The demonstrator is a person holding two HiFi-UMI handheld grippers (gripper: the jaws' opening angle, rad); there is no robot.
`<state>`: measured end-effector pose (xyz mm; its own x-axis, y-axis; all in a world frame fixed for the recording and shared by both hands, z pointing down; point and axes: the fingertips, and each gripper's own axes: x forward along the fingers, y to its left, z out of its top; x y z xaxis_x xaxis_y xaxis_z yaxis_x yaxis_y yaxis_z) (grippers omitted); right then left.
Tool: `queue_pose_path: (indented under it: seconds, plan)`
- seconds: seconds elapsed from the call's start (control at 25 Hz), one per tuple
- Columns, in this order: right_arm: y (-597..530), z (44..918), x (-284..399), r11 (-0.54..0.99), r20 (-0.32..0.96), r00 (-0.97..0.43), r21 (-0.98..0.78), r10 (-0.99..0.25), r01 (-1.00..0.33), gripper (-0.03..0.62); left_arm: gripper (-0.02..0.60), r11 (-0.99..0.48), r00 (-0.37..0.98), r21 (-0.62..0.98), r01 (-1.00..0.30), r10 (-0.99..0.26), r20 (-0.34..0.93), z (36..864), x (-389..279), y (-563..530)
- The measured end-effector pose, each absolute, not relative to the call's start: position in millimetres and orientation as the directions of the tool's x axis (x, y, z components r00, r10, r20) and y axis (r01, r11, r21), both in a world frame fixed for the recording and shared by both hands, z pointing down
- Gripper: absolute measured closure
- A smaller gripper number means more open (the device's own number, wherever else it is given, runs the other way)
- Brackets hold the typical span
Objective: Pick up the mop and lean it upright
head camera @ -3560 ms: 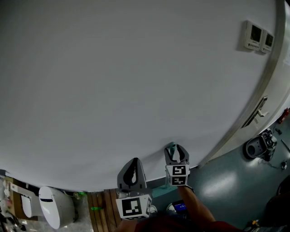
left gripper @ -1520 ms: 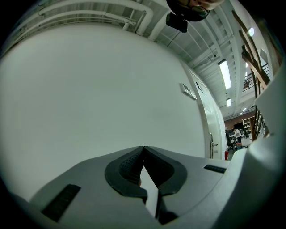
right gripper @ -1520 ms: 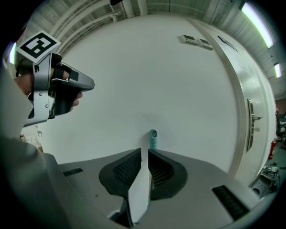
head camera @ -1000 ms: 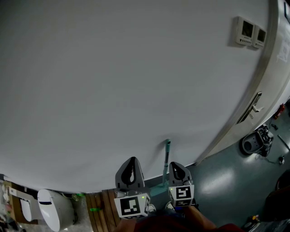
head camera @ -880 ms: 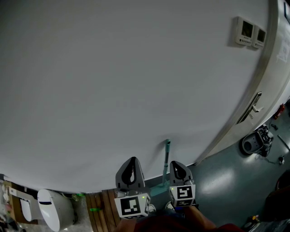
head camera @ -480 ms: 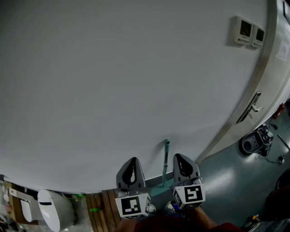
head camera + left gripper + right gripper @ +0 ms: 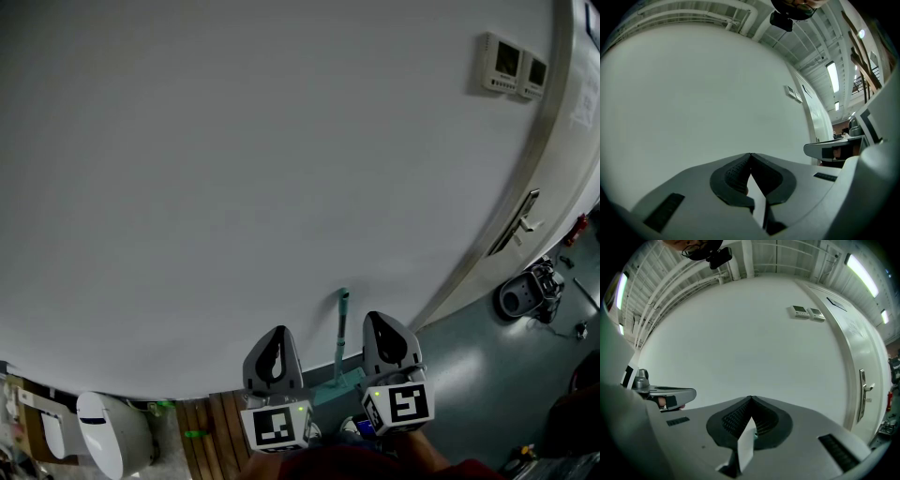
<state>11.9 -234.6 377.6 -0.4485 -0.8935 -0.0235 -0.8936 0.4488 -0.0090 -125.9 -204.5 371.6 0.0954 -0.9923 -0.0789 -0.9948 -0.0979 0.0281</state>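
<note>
Matt, smooth wall (image 7: 234,169); mop handle (image 7: 340,333) perhaps plastic.

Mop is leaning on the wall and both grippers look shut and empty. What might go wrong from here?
1. The mop handle stands steeply against a smooth, bare wall with nothing bracing its sides, so it may slide over sideways.
2. The right gripper, shut and empty, sits close beside the handle; a sideways swing could knock it.
3. The left gripper flanks the other side, leaving little room for error.

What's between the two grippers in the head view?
The teal mop handle stands between left gripper and right gripper, against the wall, in the head view.
</note>
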Motion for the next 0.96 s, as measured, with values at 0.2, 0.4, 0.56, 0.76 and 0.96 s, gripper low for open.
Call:
queue_pose_path:
  seconds: [0.2,0.4,0.56,0.76,0.96]
  plan:
    - [-236.5,380.7,11.5,0.448,-0.017,-0.448,-0.009,-0.894,-0.894,0.577,0.568,-0.097,0.095,0.029,-0.995,-0.992,-0.077,371.6,-126.3,-205.4]
    - [-237.8,380.4,11.0,0.444,-0.018,-0.444,-0.001,-0.896,-0.896,0.577,0.568,-0.098,0.096,0.025,-0.995,-0.993,-0.075,372.1,-126.4,-207.2]
    - [-238.2,380.9,10.7,0.438,-0.014,-0.438,0.005,-0.899,-0.899,0.577,0.568,-0.096,0.094,0.026,-0.995,-0.993,-0.072,373.5,-127.7,-208.0]
    - [-240.0,380.2,11.2,0.437,-0.016,-0.437,0.007,-0.899,-0.9,0.577,0.568,-0.096,0.094,0.024,-0.995,-0.993,-0.074,373.2,-127.9,-208.7]
    - [-242.2,380.2,11.4,0.431,-0.02,-0.431,0.006,-0.902,-0.902,0.577,0.568,-0.098,0.096,0.021,-0.995,-0.993,-0.073,372.5,-128.2,-209.7]
